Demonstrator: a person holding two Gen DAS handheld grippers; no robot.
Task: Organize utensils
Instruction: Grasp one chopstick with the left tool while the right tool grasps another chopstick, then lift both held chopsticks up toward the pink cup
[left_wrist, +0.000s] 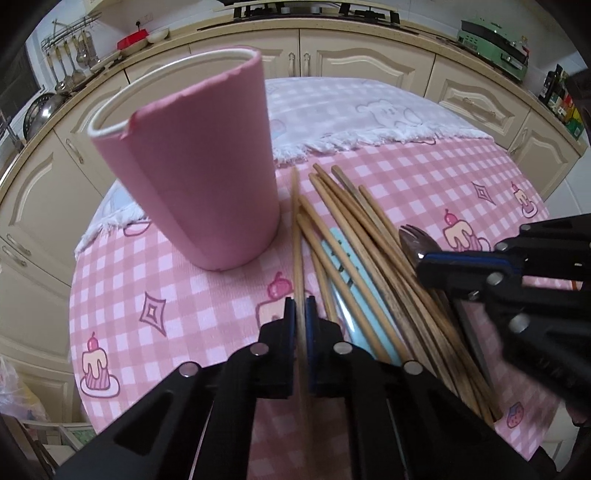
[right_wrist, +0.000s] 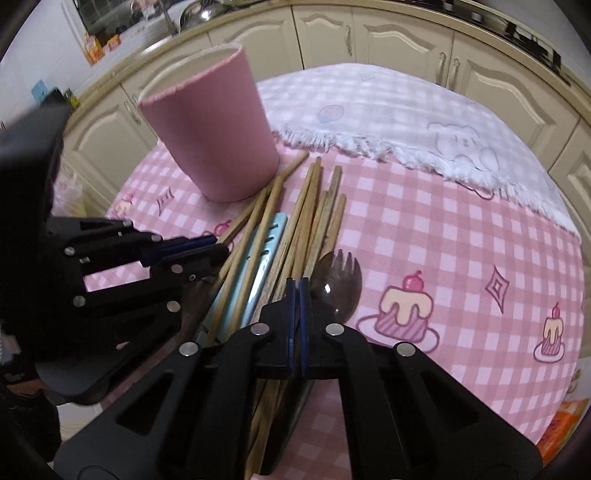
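Wooden chopstick (left_wrist: 298, 236) was pinched in left gripper (left_wrist: 301, 314); right gripper (right_wrist: 298, 295) closed, grip contents hidden, spork (right_wrist: 338, 284) at 1 o'clock.

Wooden chopsticks (left_wrist: 354, 229) and spork (right_wrist: 340, 284) lie beside upright pink holder (left_wrist: 192, 162).

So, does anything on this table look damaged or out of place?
Yes. The pink holder has a torn, ragged rim and a lifted seam down its wall. The chopsticks lie loose in a crossed pile beside it, over a light blue utensil, with a spork at the pile's edge. The left gripper pinches one chopstick.
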